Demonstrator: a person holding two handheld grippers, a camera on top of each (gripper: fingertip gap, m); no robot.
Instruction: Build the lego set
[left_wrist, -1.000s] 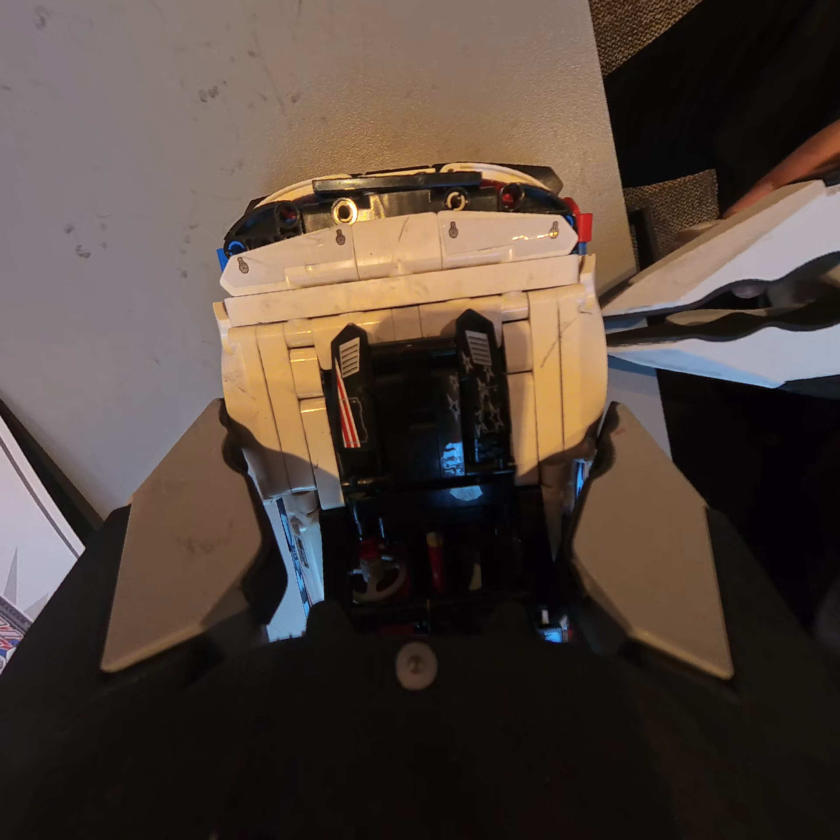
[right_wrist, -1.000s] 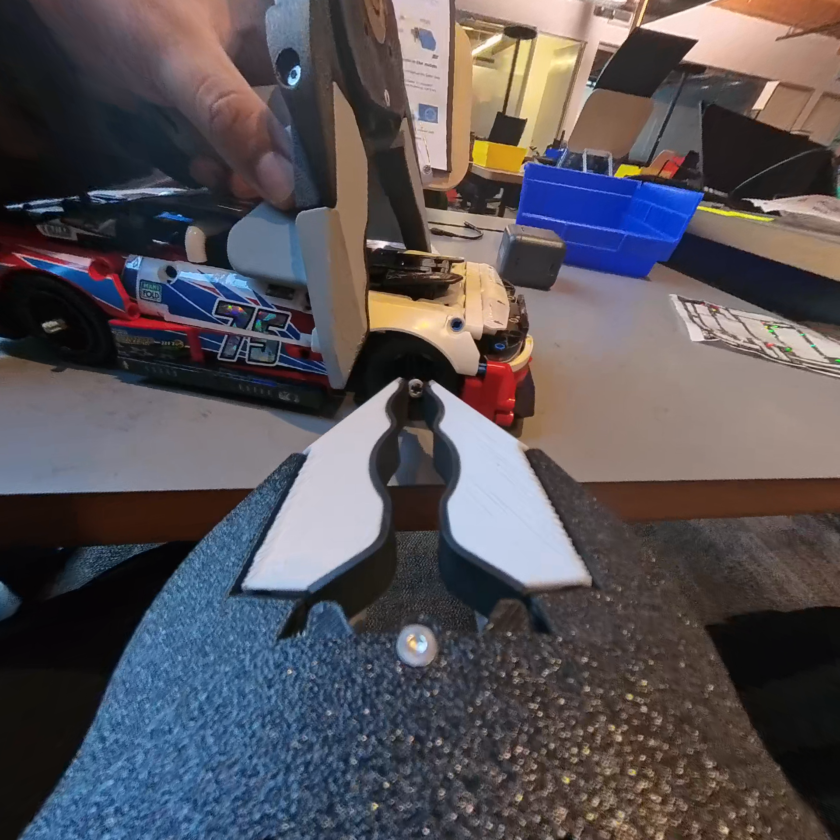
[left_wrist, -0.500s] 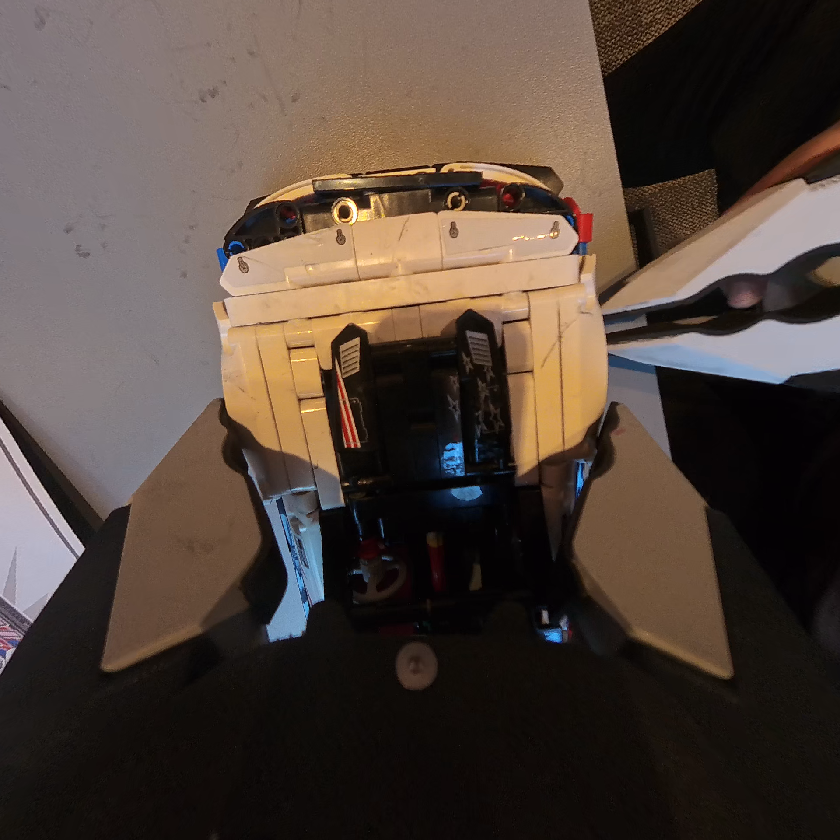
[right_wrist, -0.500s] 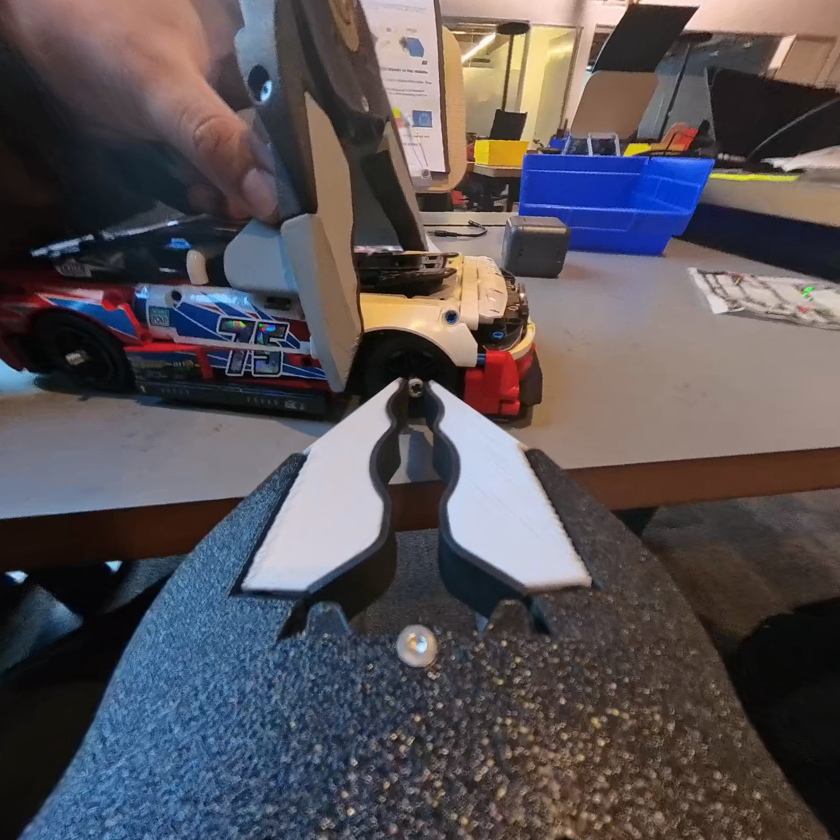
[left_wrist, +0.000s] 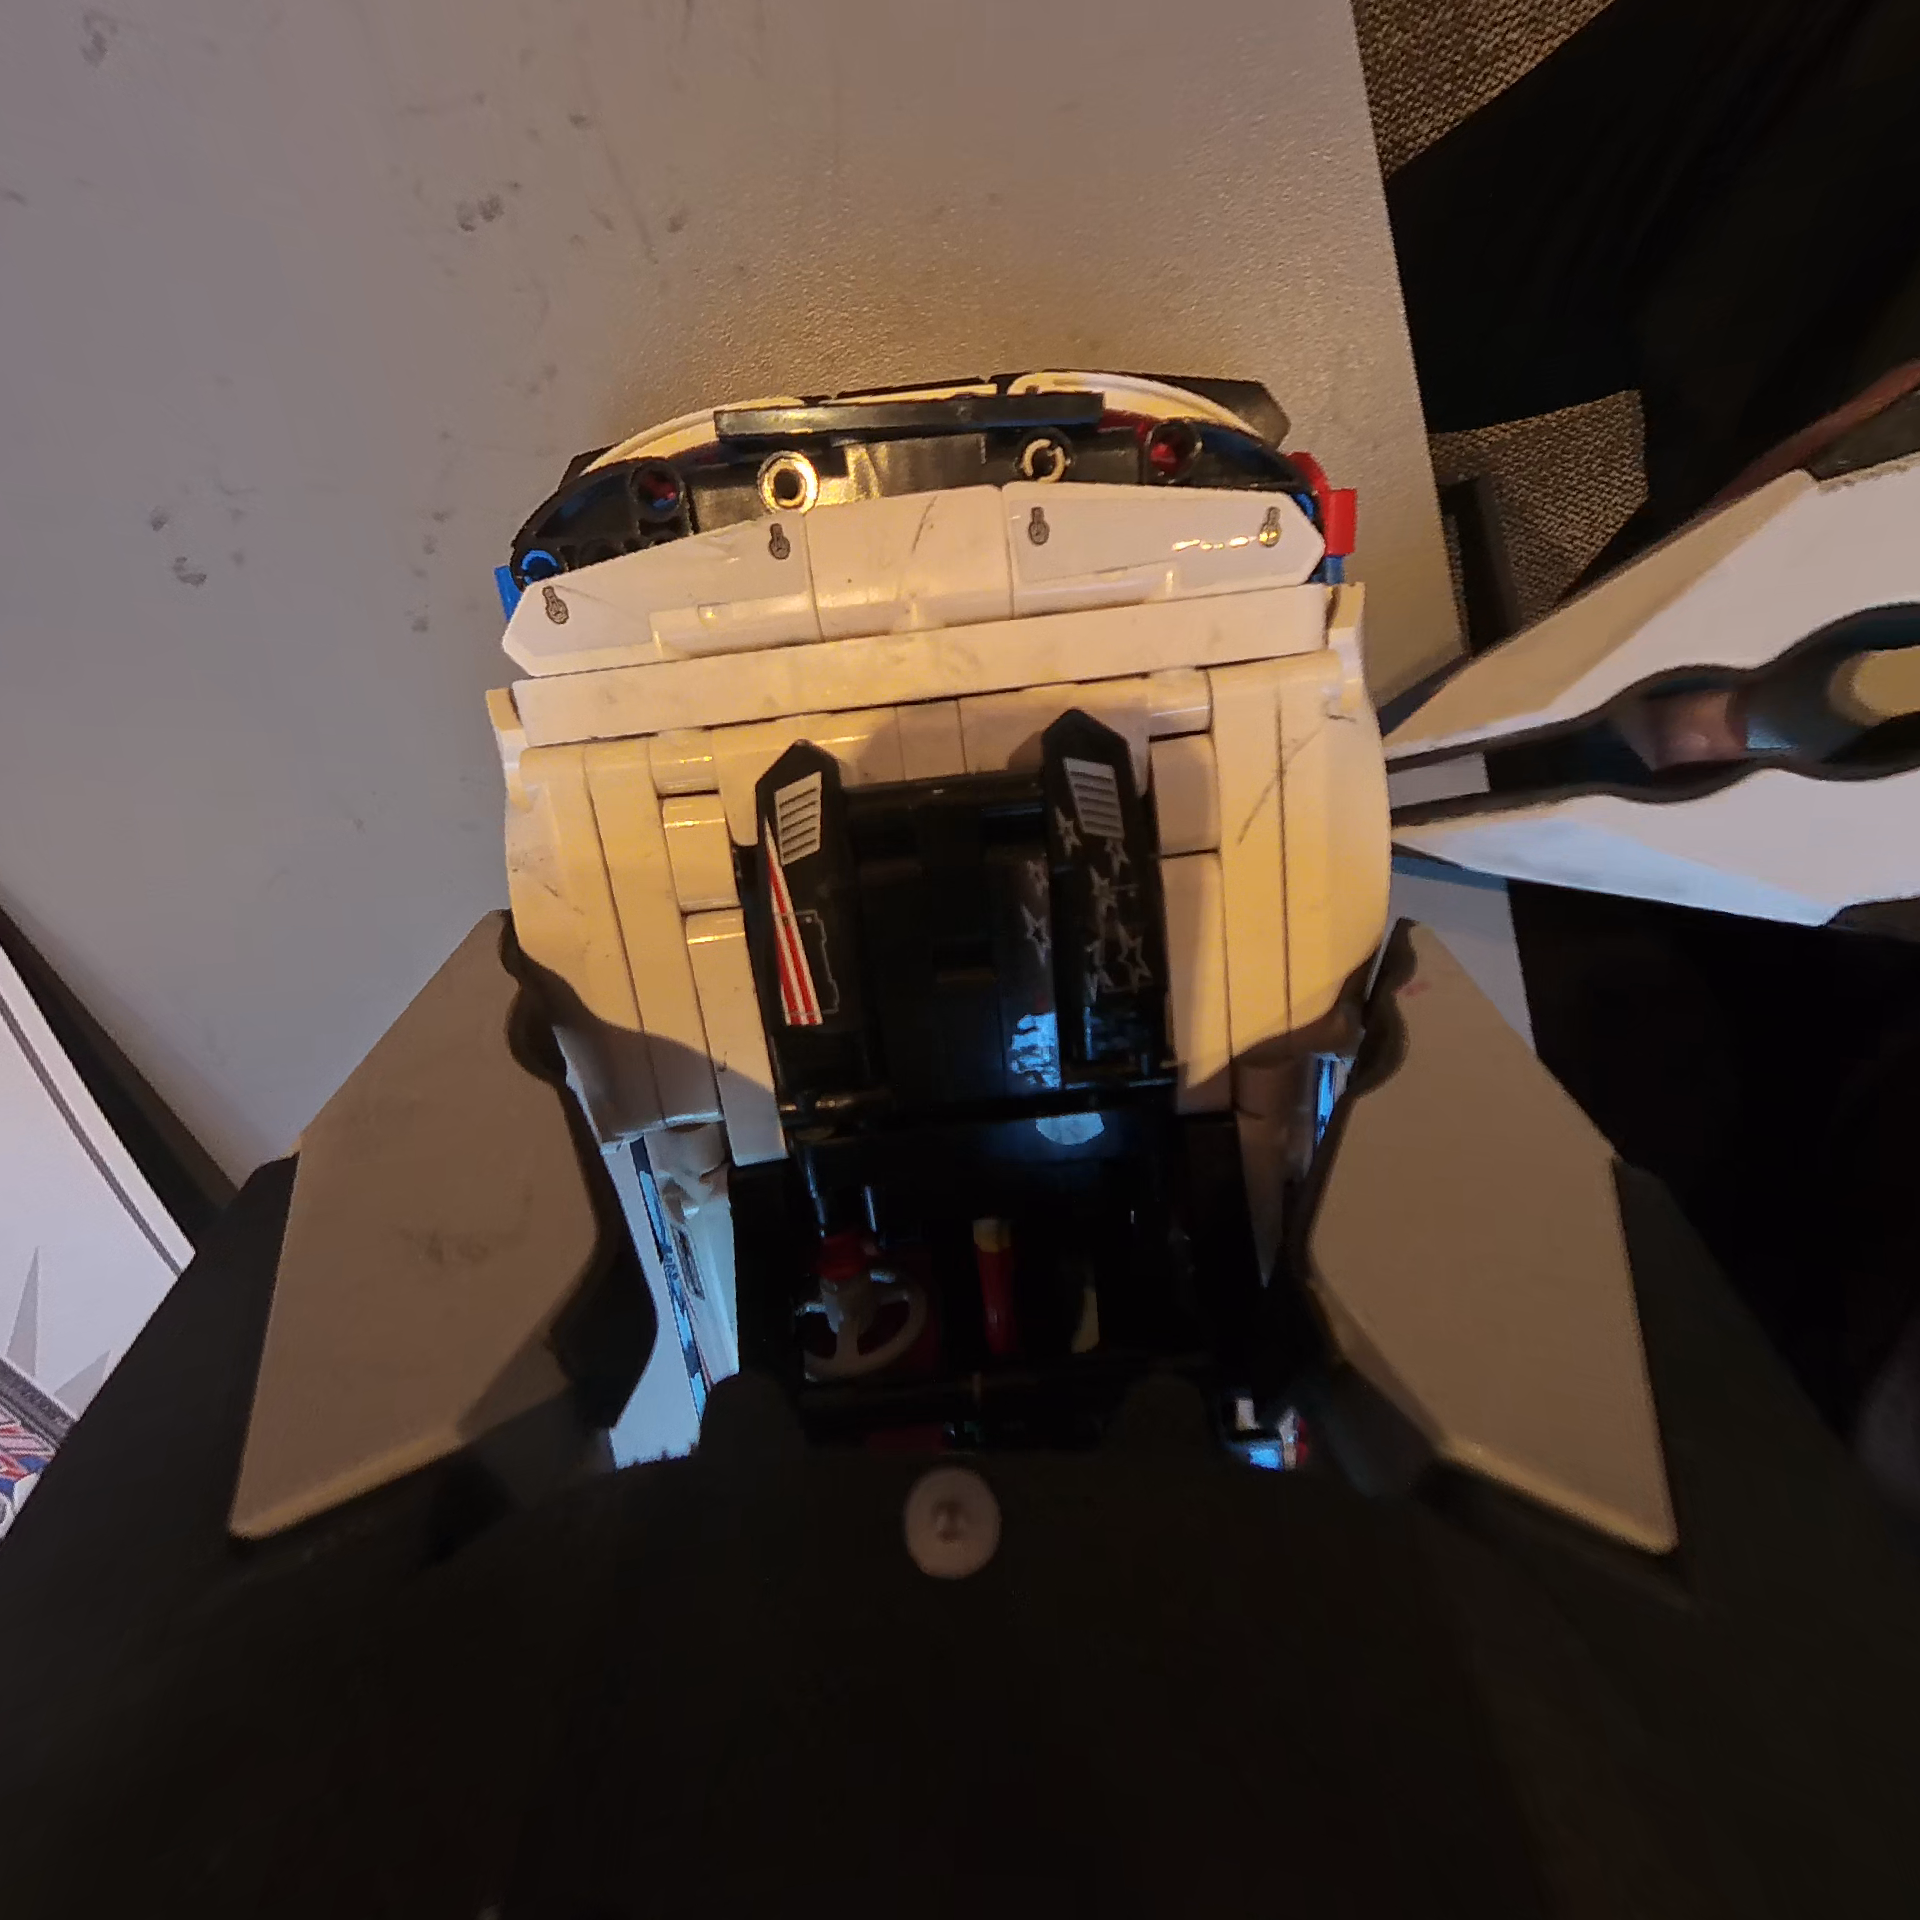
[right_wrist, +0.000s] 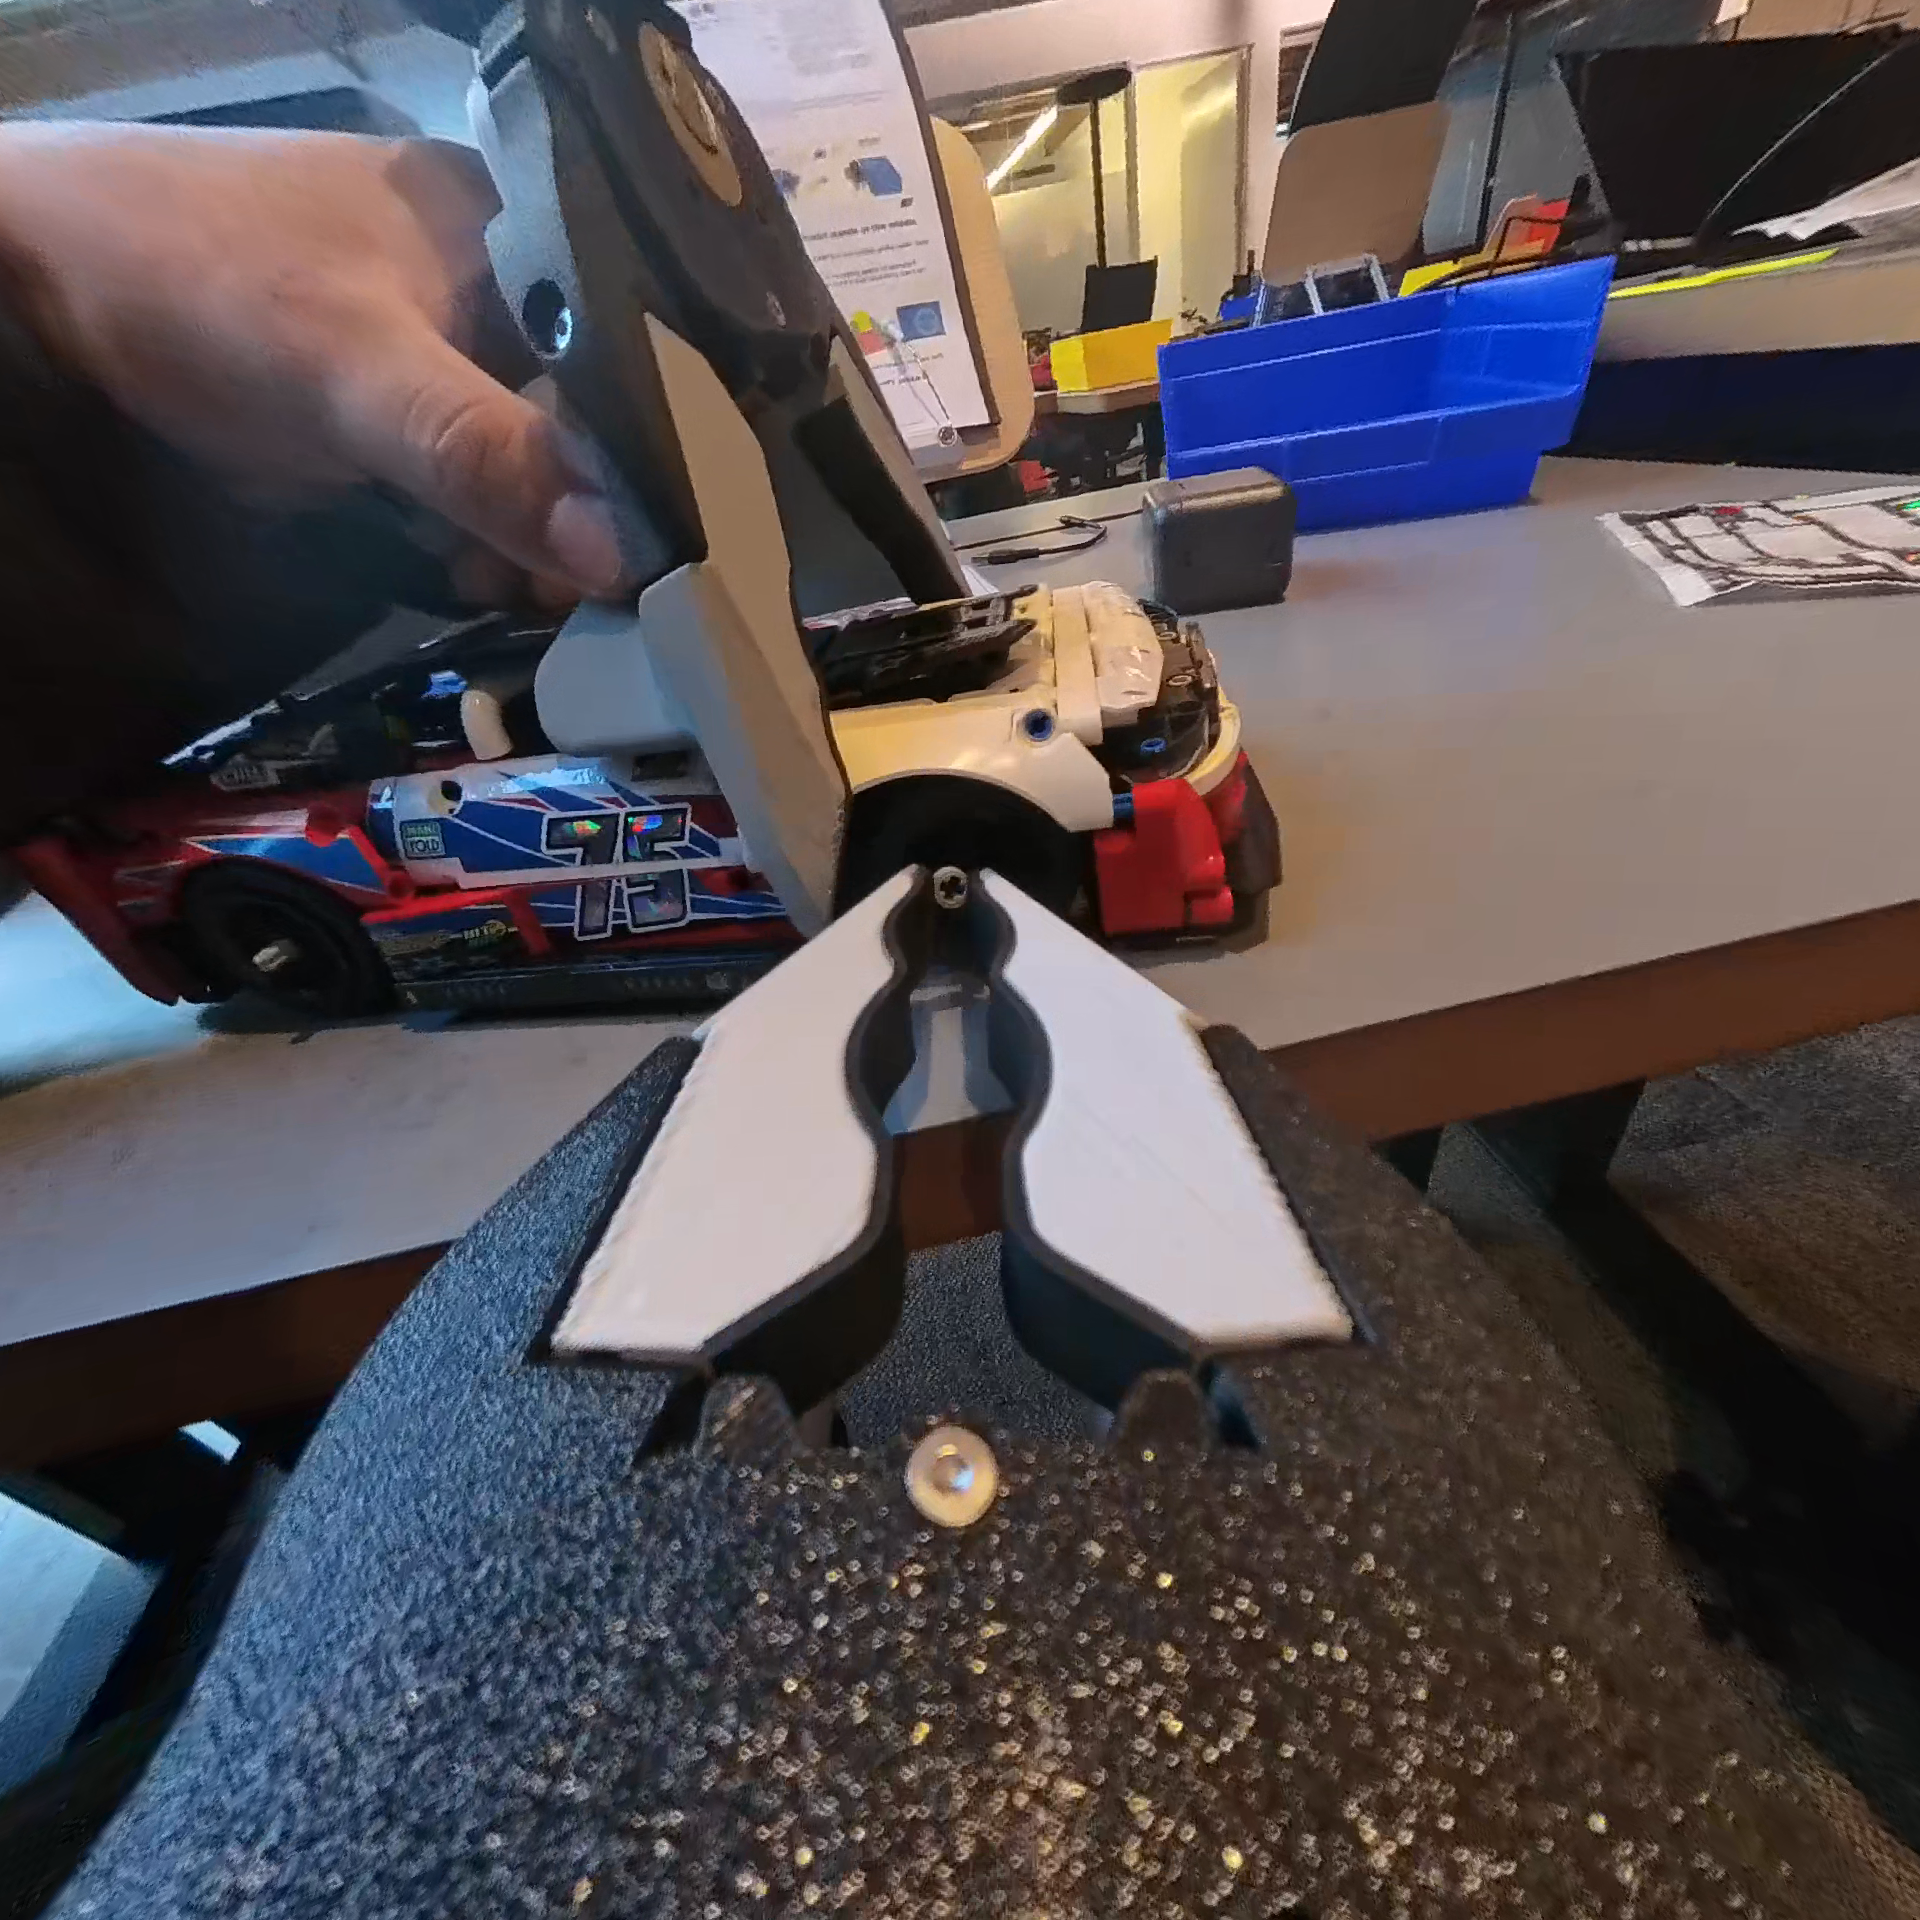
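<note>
The lego race car (left_wrist: 935, 790), white at the front with a red and blue side, stands on the grey table (left_wrist: 416, 312). My left gripper (left_wrist: 951, 935) comes down from above and is shut on the car's body just behind the front wheels. In the right wrist view the car (right_wrist: 966, 727) lies side-on, and the left gripper's finger (right_wrist: 748, 665) covers its middle. My right gripper (right_wrist: 948, 883) is shut on a small grey pin (right_wrist: 948, 890) and holds it level with the front wheel arch (right_wrist: 956, 821). Its tips also show in the left wrist view (left_wrist: 1397, 790), beside the car's right flank.
A hand (right_wrist: 260, 364) holds the left gripper. A black box (right_wrist: 1221, 551), a blue bin (right_wrist: 1382, 384) and a printed sheet (right_wrist: 1766, 540) lie farther back. The table's brown front edge (right_wrist: 1455, 997) is just below my right gripper. A booklet (left_wrist: 62, 1195) lies at the left.
My right gripper has risen and moved closer to the car's front wheel with the pin still in it. The left gripper and the car have stayed put.
</note>
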